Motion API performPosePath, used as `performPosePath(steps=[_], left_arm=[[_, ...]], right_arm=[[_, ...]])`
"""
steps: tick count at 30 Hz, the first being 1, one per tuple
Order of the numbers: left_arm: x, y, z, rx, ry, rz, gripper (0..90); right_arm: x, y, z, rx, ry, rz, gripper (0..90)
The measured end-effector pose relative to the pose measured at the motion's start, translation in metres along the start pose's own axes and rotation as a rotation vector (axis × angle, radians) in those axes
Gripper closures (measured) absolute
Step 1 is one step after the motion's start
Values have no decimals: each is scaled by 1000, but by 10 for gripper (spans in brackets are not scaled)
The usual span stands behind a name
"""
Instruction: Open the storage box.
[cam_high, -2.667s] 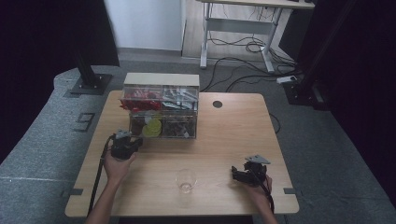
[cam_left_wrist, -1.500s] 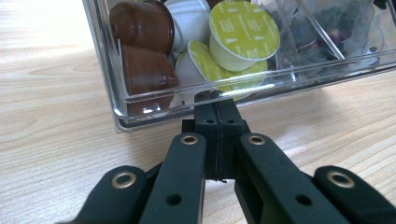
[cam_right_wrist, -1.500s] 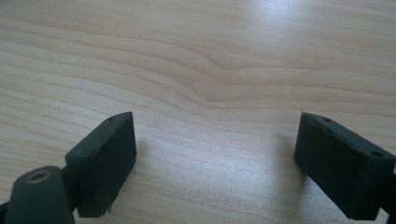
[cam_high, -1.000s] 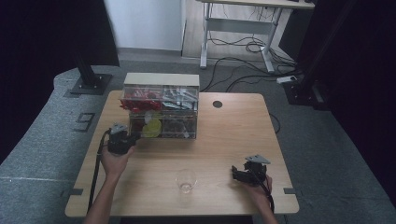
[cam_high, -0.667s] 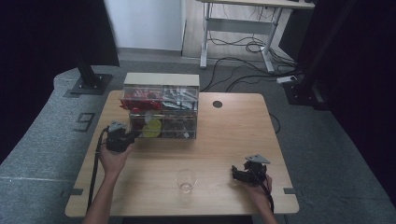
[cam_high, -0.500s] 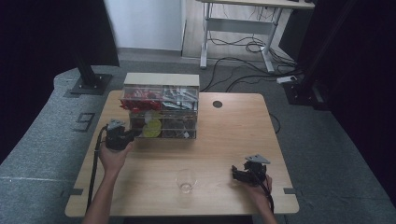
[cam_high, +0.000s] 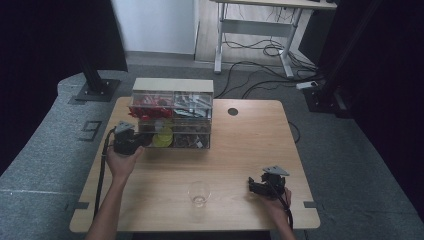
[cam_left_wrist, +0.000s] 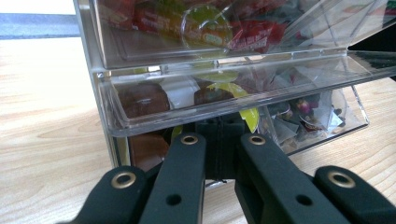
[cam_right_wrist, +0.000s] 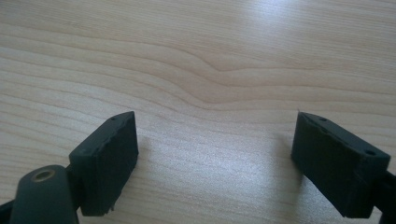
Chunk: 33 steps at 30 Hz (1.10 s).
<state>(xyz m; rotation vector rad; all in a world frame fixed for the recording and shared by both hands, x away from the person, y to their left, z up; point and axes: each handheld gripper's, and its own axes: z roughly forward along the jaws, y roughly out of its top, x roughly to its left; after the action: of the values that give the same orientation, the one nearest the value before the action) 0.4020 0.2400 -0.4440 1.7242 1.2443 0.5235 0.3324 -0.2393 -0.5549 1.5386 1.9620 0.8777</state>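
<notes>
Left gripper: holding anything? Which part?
Left gripper is shut at the front lip of the clear drawer in the organizer; whether it pinches a handle cannot be told.

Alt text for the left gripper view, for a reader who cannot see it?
Shut black tongs press up against the front of a clear drawer unit on a wooden table. The drawers hold wrapped sweets, red ones in the top drawer and brown ones in the drawer below.
</notes>
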Motion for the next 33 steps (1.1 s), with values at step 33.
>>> performPosePath(steps=[33], left_arm=[[-4,11,1,-7,-19,11,900]], right_arm=[[1,-2,-3,-8,-4,-2,183]])
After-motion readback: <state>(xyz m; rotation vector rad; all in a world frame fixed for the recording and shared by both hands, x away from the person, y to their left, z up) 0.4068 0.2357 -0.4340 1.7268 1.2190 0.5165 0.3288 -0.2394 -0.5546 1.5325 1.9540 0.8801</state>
